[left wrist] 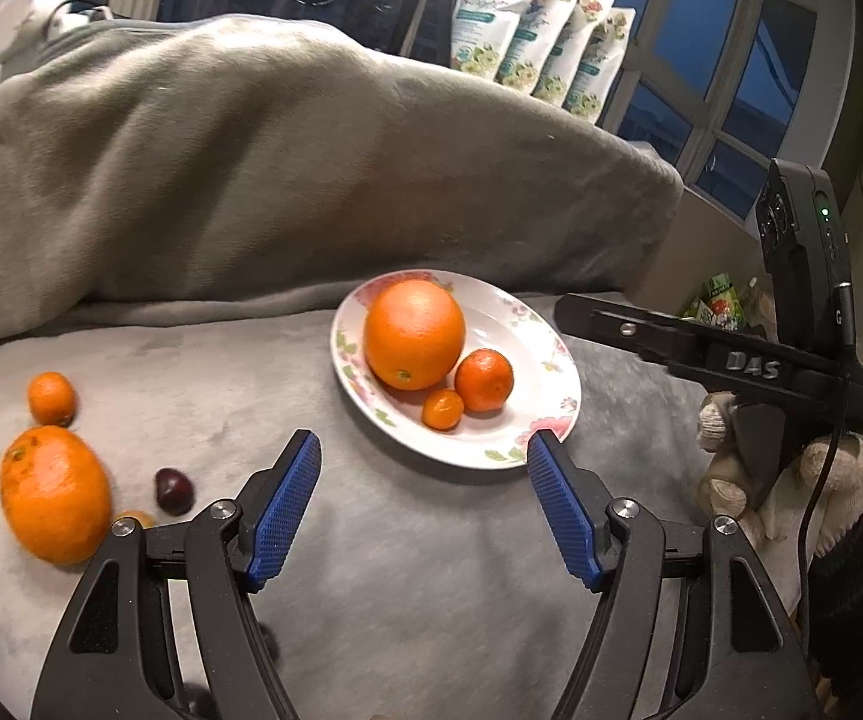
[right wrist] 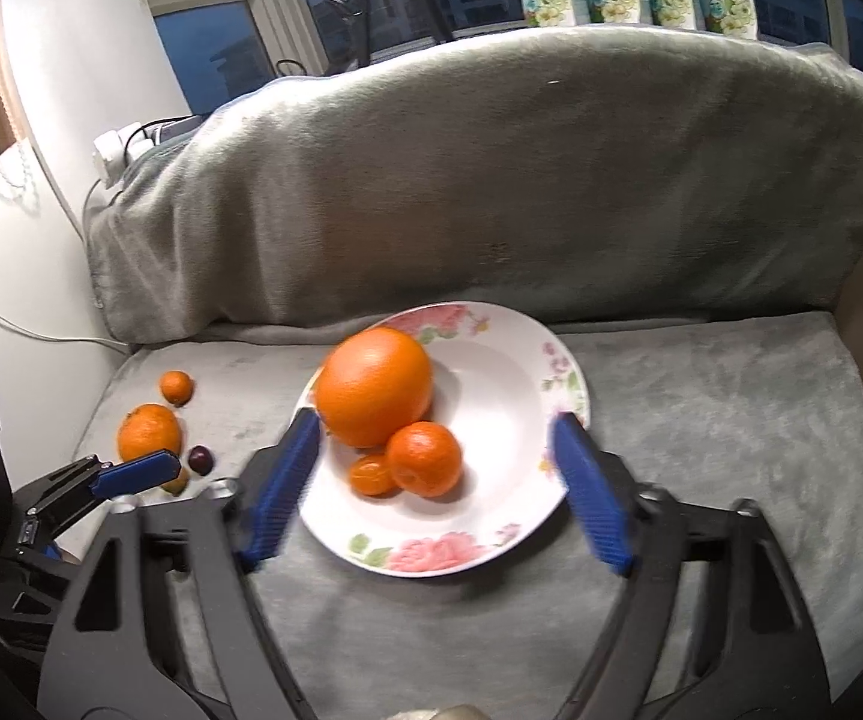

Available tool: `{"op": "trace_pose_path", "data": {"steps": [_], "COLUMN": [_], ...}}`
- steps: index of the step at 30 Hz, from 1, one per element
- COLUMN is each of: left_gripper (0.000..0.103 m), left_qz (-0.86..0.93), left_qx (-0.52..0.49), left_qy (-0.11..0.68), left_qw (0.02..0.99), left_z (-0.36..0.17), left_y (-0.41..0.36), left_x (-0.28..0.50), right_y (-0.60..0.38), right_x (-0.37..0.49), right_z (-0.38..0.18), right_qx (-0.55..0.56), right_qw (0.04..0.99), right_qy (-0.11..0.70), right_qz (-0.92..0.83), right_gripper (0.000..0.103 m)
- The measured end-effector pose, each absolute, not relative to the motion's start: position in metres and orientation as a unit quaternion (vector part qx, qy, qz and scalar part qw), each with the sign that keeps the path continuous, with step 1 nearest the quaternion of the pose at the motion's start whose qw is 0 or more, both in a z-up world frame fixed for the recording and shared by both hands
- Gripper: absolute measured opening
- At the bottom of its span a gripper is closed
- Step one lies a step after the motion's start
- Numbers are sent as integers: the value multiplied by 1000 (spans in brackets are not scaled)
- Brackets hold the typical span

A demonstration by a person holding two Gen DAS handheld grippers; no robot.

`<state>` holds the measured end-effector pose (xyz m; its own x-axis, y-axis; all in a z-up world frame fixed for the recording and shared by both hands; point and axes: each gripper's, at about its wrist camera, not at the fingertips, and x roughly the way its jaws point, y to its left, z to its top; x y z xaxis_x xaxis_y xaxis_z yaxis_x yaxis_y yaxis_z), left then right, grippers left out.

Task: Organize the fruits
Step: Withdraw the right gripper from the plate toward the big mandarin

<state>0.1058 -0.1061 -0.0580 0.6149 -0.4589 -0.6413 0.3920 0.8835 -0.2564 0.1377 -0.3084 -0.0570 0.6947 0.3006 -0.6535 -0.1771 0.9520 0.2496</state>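
While both grippers, left (left wrist: 422,450) and right (right wrist: 434,450), are held spread and empty, the orange (left wrist: 53,492) is seen at nine o'clock of the plate (left wrist: 542,336): heavy, firm, best gripped across its middle.

- floral plate (left wrist: 551,420): large orange (left wrist: 413,333), mandarin (left wrist: 484,380), small mandarin (left wrist: 443,409) held, touching
- left, on grey cover: orange (left wrist: 53,492), mandarin (left wrist: 51,398), dark plum (left wrist: 174,490)

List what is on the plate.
The plate holds three fruits: a large orange, a mandarin and a smaller one, touching. The fruit hides the plate surface beneath it.
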Motion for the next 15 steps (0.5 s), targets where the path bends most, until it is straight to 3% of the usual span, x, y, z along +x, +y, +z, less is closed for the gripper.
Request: {"op": "trace_pose_path", "data": {"steps": [15], "left_gripper": [71], "left_qz": [-180], "left_qx": [-88], "left_qy": [353], "left_qw": [914], "left_z": [-51], "left_y": [-33], "left_x": [93], "right_y": [-267], "right_x": [145], "right_z": [-44], "right_qx": [113], "right_qw": [905], "right_qy": [371], "right_qz": [176], "right_gripper": [99]}}
